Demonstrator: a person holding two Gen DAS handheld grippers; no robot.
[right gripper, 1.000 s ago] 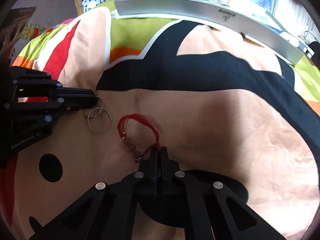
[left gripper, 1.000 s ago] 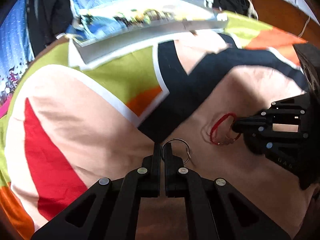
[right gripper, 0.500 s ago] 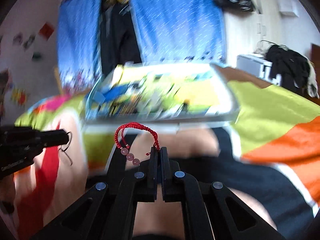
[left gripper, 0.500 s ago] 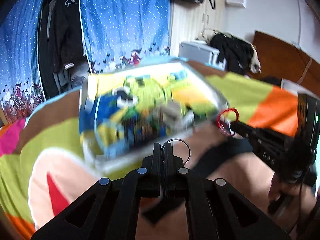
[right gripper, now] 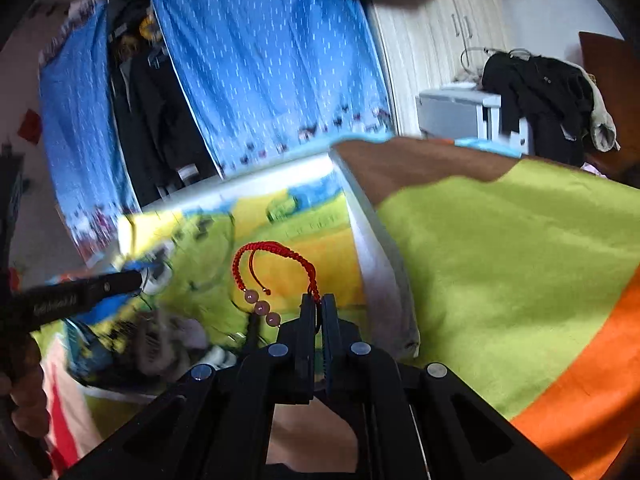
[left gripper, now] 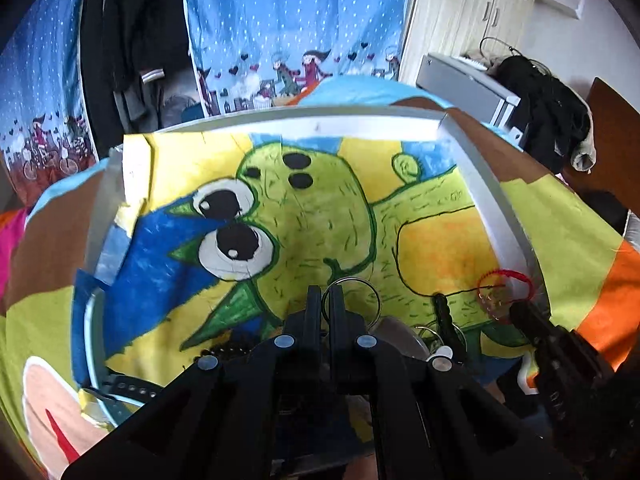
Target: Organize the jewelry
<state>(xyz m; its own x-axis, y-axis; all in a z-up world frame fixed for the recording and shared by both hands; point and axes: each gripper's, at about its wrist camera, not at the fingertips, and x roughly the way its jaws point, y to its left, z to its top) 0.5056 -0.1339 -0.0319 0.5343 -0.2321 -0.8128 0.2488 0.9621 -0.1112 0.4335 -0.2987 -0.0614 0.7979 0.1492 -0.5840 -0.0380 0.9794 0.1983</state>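
My left gripper (left gripper: 327, 300) is shut on a silver ring (left gripper: 360, 294), held above a white-rimmed box (left gripper: 492, 216) lined with a green cartoon drawing. In the right wrist view the same gripper (right gripper: 140, 278) enters from the left, blurred. My right gripper (right gripper: 318, 308) pinches the cord of a red bracelet (right gripper: 276, 256) with pink beads; its jaws are opening a little, with the cord still between them. It hangs over the box's right edge (right gripper: 376, 264). The left wrist view shows the right gripper (left gripper: 516, 308) and the bracelet (left gripper: 504, 282) at the right.
The box's near end holds a black watch strap (left gripper: 128, 390), dark beads (left gripper: 228, 350) and key rings (left gripper: 440, 332). The box lies on a colourful bedspread (right gripper: 500, 260). Blue curtains (left gripper: 296, 20), hanging dark clothes and a white cabinet (left gripper: 464, 84) stand behind. A hand (right gripper: 24, 384) holds the left tool.
Both grippers rose off the bedspread, carrying the ring and the red bracelet, and moved forward over the lined box. The right gripper has also rolled.
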